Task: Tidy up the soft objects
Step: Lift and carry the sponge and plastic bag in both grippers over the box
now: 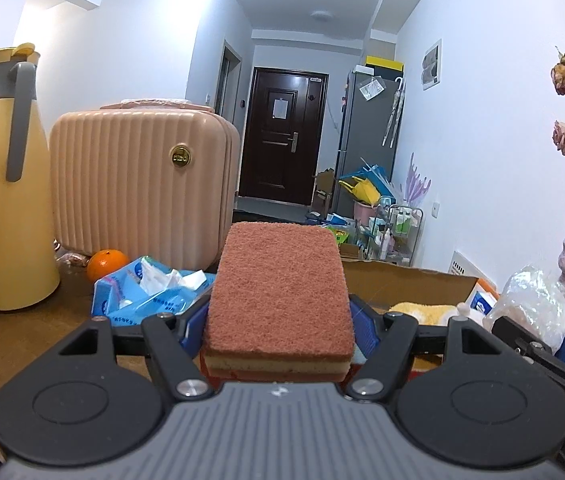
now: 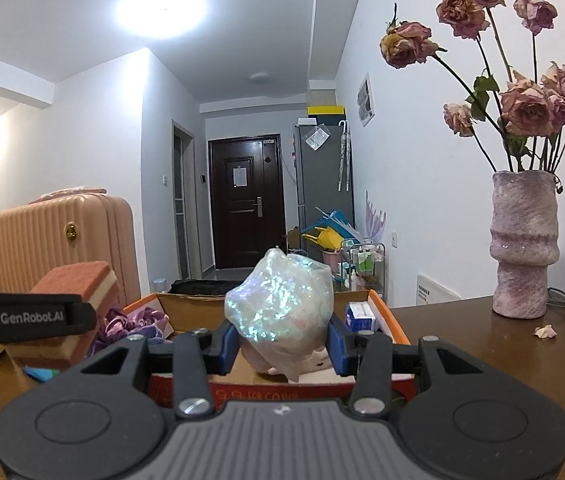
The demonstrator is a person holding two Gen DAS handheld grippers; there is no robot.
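the left gripper [image 1: 280,330] clamps a stack of sponges [image 1: 280,292]; the right gripper [image 2: 282,340] squeezes a shiny plastic bag [image 2: 280,304] above the cardboard box [image 2: 386,316].

sponge [image 2: 74,280] left of bag [image 2: 282,304], box [image 2: 386,316] behind

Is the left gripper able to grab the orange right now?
Probably not. The left gripper is already shut on the sponge, and the orange sits off to its left beside the tissue pack.
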